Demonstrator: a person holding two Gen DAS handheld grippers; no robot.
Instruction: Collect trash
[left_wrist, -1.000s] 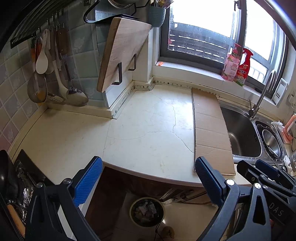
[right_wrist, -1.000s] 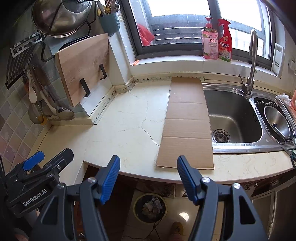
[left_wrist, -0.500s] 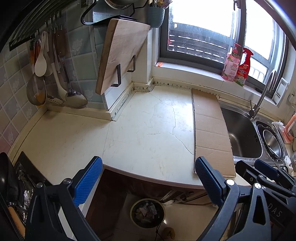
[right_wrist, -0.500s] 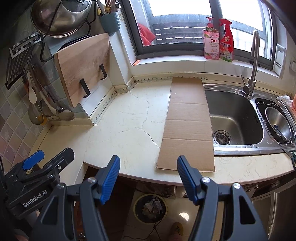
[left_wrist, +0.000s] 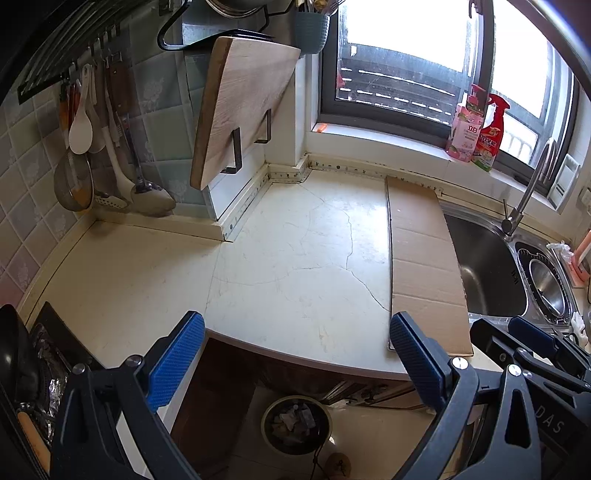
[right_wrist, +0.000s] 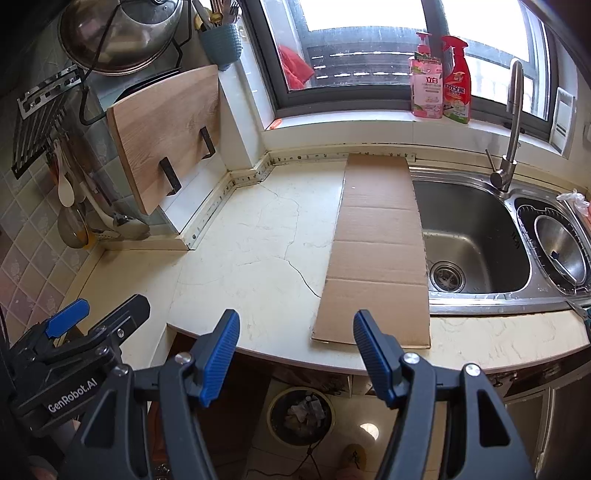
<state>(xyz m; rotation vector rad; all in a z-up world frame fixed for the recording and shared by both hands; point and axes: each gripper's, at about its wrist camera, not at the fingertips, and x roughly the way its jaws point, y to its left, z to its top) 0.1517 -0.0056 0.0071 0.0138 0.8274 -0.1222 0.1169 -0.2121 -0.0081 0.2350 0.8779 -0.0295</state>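
A round trash bin (left_wrist: 296, 424) holding crumpled scraps stands on the floor below the counter's front edge; it also shows in the right wrist view (right_wrist: 302, 414). A long flat cardboard strip (right_wrist: 376, 243) lies on the cream counter beside the sink, also in the left wrist view (left_wrist: 421, 258). My left gripper (left_wrist: 297, 354) is open and empty, held above the counter's front edge. My right gripper (right_wrist: 295, 354) is open and empty, just in front of the cardboard's near end.
A steel sink (right_wrist: 469, 236) with a tap (right_wrist: 511, 122) is right of the cardboard. A wooden cutting board (left_wrist: 240, 110) leans on a rack at the back left, and utensils (left_wrist: 110, 147) hang on the tiled wall. Two cleaner bottles (right_wrist: 439, 81) stand on the windowsill.
Both grippers have drifted slightly forward and up toward the counter. They stay open and empty, and nothing on the counter has moved.
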